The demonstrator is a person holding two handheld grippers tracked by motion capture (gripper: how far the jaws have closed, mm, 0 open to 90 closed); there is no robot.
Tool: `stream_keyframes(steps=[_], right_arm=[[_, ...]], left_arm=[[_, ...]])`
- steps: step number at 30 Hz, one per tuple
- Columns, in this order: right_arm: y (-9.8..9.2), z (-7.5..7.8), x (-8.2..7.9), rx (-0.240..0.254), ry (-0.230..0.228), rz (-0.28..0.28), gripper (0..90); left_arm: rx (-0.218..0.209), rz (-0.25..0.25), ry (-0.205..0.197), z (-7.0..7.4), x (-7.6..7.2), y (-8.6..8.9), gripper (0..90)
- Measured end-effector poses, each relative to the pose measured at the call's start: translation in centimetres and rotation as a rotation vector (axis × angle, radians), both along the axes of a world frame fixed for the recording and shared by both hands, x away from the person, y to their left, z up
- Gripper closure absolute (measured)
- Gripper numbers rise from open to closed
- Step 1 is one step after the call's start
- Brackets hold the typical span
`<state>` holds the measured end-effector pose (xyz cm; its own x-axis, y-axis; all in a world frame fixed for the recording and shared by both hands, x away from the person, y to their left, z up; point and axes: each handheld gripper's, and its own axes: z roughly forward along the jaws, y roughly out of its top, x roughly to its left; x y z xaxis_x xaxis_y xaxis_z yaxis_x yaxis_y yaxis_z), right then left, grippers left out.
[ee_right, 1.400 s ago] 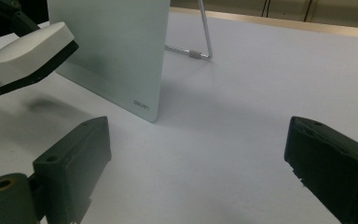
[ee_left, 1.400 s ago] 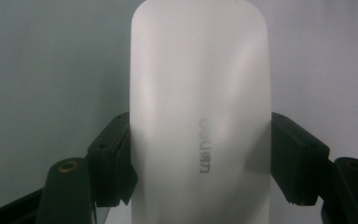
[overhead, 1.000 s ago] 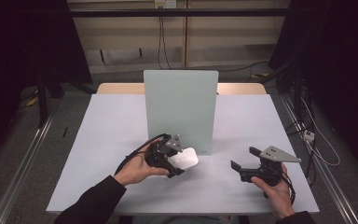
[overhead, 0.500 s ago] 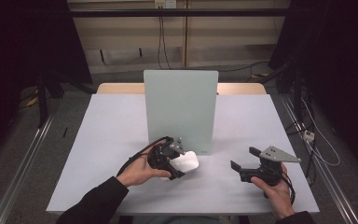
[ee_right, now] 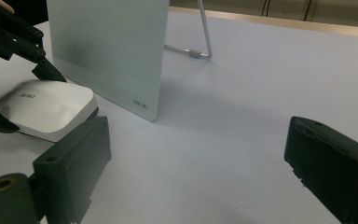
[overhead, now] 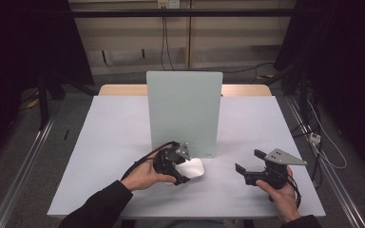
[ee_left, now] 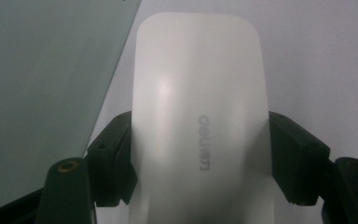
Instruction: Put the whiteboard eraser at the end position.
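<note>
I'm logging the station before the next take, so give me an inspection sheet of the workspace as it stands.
Surface: pale grey table, with a wooden edge along its far side.
Job's things: white mouse lying flat on the table, just in front of the upright pale green panel, which leans on a wire stand.
Clutter: nothing seen.
Grippers: left claw shut on the mouse, pads pressing both its sides; right claw open, nothing between its jaws, apart from the mouse.
Cables: black cable looping from the left claw over the hand; wires on the floor at far right.
Surroundings: dark curtains at both sides, floor rails, wall cables behind.
</note>
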<state>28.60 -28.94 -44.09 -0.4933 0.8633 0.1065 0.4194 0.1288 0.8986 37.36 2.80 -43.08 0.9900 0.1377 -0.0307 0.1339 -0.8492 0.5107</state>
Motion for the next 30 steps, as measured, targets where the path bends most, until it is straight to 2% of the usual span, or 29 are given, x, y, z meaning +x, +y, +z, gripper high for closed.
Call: stream_keyframes(steps=[3, 7, 10, 13, 14, 15, 18, 24, 25, 26, 27, 30], right_arm=[[-0.01, 0.0, -0.01, 0.0, 0.0, 0.0, 7.1], [0.01, 0.01, -0.01, 0.0, -0.001, 0.002, 7.1], [-0.01, -0.01, 0.02, -0.001, 0.0, 0.003, 7.1], [0.0, 0.0, 0.02, 0.0, 0.0, 0.002, 7.1], [-0.02, -0.01, 0.03, -0.002, -0.001, 0.003, 7.1], [-0.01, -0.01, 0.03, -0.002, -0.001, 0.003, 7.1], [0.03, -0.01, 0.03, -0.002, -0.002, 0.007, 7.1], [0.06, -0.02, 0.04, -0.001, 0.0, 0.007, 7.1], [0.06, -0.02, 0.03, -0.001, 0.0, 0.007, 7.1], [0.05, -0.02, 0.03, -0.001, 0.0, 0.006, 7.0], [0.04, -0.02, 0.03, -0.001, -0.001, 0.007, 7.1], [0.01, -0.02, 0.0, 0.0, 0.0, 0.004, 7.1]], left_arm=[[-0.007, 0.007, 0.018, -0.13, -0.2, -0.11, 30.9], [-0.005, 0.019, 0.006, -0.25, -0.36, -0.14, 30.8], [-0.011, 0.025, 0.024, -0.3, -0.16, -0.07, 30.8], [-0.018, 0.029, 0.025, -0.38, -0.18, -0.04, 30.8], [-0.002, 0.022, 0.027, -0.26, -0.09, 0.0, 30.7], [-0.018, 0.026, 0.028, -0.43, -0.05, 0.0, 30.7], [-0.03, 0.04, 0.035, -0.59, 0.02, 0.1, 30.5], [-0.038, 0.049, 0.045, -0.73, 0.06, 0.2, 30.0], [-0.023, 0.046, 0.046, -0.62, 0.1, 0.26, 29.9], [-0.025, 0.05, 0.043, -0.64, 0.07, 0.27, 29.9], [-0.047, 0.052, 0.043, -0.81, 0.04, 0.29, 29.9], [-0.047, 0.05, 0.042, -0.78, 0.04, 0.38, 29.6]])
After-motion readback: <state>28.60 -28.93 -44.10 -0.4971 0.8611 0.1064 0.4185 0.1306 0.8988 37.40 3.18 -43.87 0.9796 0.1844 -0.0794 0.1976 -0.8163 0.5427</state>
